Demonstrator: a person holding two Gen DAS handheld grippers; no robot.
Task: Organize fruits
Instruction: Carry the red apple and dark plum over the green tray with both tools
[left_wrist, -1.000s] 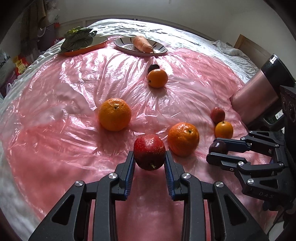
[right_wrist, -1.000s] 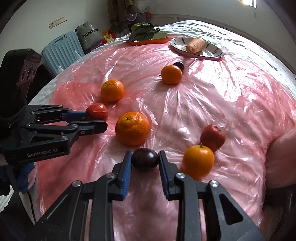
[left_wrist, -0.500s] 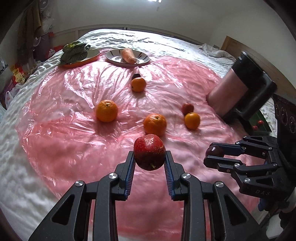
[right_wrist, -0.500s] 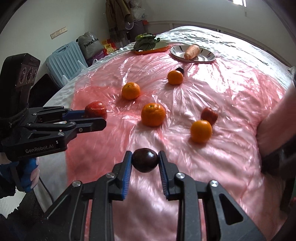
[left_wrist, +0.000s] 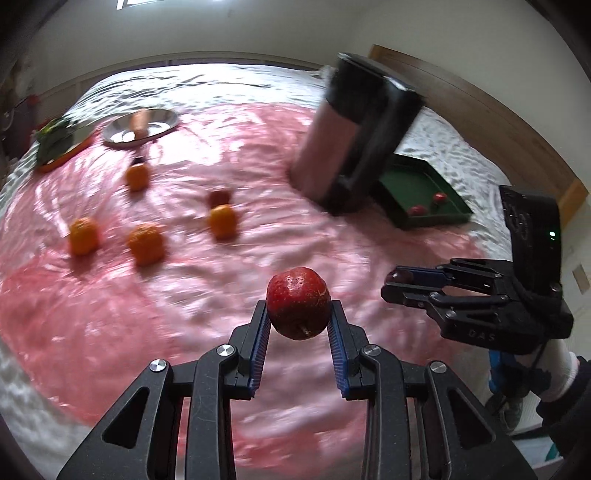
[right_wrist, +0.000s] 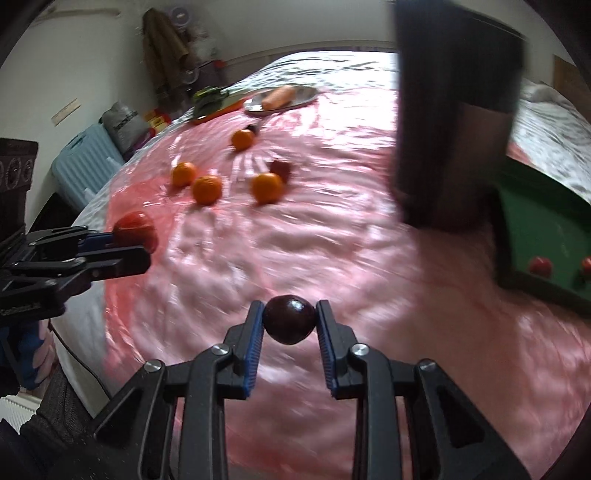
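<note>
Both views are swinging away from the scattered oranges, bringing the green tray (left_wrist: 448, 218) into sight ahead and rightward. Nearer it, the right gripper (right_wrist: 289, 321) is clenching a dark plum (right_wrist: 289, 319); the left gripper (left_wrist: 298, 314) is clenching a red apple (left_wrist: 298, 302).

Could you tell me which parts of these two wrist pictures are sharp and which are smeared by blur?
Left wrist view: the red apple in the left gripper is crisp, while the oranges and pink plastic sheet are streaked. Right wrist view: the dark plum in the right gripper is sharp; the green tray is blurred, and straight edges bow.
</note>
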